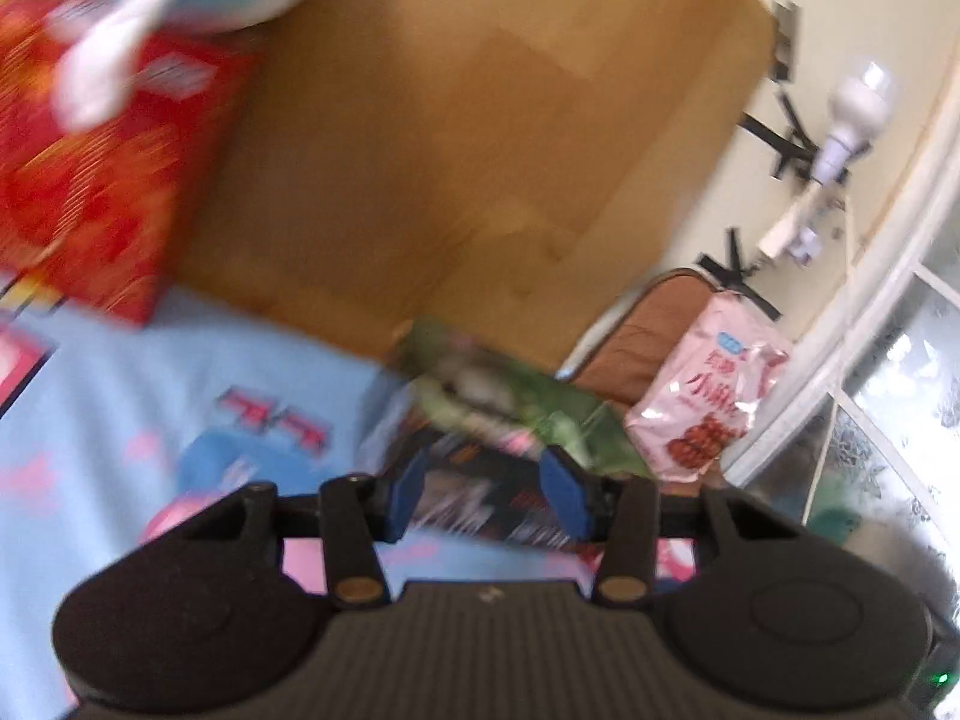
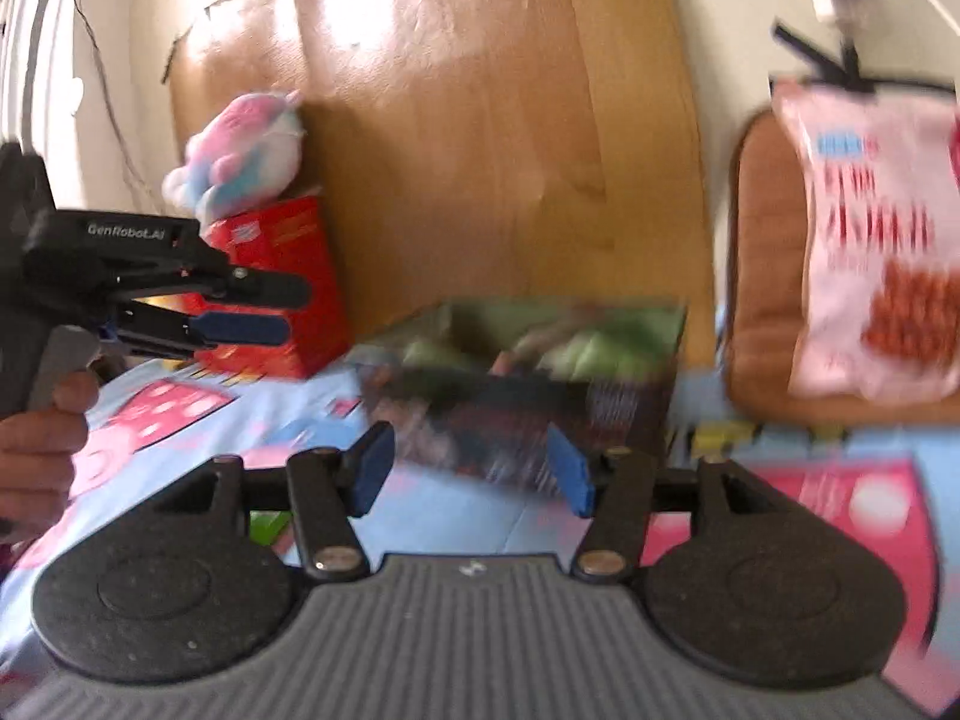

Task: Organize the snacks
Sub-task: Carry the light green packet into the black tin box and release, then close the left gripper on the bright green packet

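In the left wrist view, the left tongs (image 1: pixel 483 483) stand spread, holding nothing, just above a blue patterned bedsheet (image 1: pixel 120 396). A blurred green snack bag (image 1: pixel 516 402) lies just beyond the blue pads. A pink snack bag (image 1: pixel 708 402) leans against a brown cushion (image 1: pixel 654 324) far right; a red box (image 1: pixel 108 180) stands far left.

In the right wrist view, the right tongs (image 2: pixel 474 468) are spread, empty, near the green bag (image 2: pixel 540 354). The left tongs (image 2: pixel 252 312) hover at left, before the red box (image 2: pixel 288 276) topped by a plush toy (image 2: pixel 240 150).

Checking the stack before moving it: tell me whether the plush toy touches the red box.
Touching. The right wrist view shows the plush toy sitting directly on the red box, no gap.
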Tool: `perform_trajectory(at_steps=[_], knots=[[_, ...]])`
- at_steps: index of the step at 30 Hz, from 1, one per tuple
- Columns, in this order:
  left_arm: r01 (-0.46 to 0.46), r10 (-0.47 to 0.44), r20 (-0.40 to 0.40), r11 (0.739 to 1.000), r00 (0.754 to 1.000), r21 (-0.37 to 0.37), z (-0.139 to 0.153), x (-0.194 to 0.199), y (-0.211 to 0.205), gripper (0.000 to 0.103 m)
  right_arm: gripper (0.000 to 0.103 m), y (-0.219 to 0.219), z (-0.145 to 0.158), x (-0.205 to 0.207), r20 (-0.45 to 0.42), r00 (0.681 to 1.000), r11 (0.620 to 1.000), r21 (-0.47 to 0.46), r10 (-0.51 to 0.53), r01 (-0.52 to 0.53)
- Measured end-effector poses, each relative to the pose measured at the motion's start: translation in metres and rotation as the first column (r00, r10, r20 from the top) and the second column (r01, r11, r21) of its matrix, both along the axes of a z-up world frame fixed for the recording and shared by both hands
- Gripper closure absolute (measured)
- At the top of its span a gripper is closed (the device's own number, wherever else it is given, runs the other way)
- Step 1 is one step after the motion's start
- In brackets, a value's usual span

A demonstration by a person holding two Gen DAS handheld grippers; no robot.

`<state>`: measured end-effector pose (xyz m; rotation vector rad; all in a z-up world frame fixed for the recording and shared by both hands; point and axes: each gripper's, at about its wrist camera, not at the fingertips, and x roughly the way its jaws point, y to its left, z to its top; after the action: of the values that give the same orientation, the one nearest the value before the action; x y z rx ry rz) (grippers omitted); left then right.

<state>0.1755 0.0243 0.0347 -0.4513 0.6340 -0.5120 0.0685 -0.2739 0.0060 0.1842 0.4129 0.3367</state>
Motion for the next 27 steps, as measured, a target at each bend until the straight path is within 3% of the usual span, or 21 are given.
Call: perform_trajectory(at_steps=[5, 10, 15, 16, 18, 19, 21, 27], knots=[[-0.12, 0.122, -0.11, 0.993, 0.986, 0.02, -0.023, -0.019, 0.044, 0.057, 0.044, 0.029, -0.018, -0.009, -0.111, 0.982, 0.988, 0.042, 0.153, -0.15], [-0.136, 0.14, -0.177, 0.99, 0.974, 0.034, -0.042, -0.027, 0.054, 0.056, 0.028, 0.08, -0.009, 0.013, -0.142, 0.943, 0.951, -0.036, 0.3, -0.308], [-0.087, 0.083, -0.248, 0.996, 0.965, -0.003, -0.066, -0.019, 0.04, 0.06, 0.025, 0.122, -0.019, 0.045, -0.232, 0.894, 0.906, -0.098, 0.383, -0.413], [-0.092, 0.09, -0.231, 0.996, 0.969, 0.005, -0.066, -0.022, 0.036, 0.061, 0.025, 0.128, -0.025, 0.05, -0.251, 0.888, 0.902, -0.101, 0.385, -0.42], [-0.073, 0.084, -0.219, 0.996, 0.972, 0.058, -0.063, -0.028, 0.023, 0.063, 0.033, 0.136, -0.028, 0.045, -0.226, 0.896, 0.899, -0.13, 0.383, -0.417], [-0.054, 0.071, -0.208, 0.995, 0.975, 0.087, -0.061, -0.033, 0.017, 0.063, 0.042, 0.138, -0.027, 0.042, -0.223, 0.907, 0.907, -0.147, 0.359, -0.395], [0.0, 0.022, -0.195, 0.994, 0.98, 0.113, -0.06, -0.046, 0.005, 0.064, 0.049, 0.132, -0.026, 0.032, -0.217, 0.916, 0.918, -0.141, 0.336, -0.37], [0.134, -0.117, -0.182, 0.988, 0.976, 0.081, -0.062, -0.094, -0.022, 0.064, 0.049, 0.098, -0.025, -0.03, -0.192, 0.938, 0.938, -0.138, 0.289, -0.317]])
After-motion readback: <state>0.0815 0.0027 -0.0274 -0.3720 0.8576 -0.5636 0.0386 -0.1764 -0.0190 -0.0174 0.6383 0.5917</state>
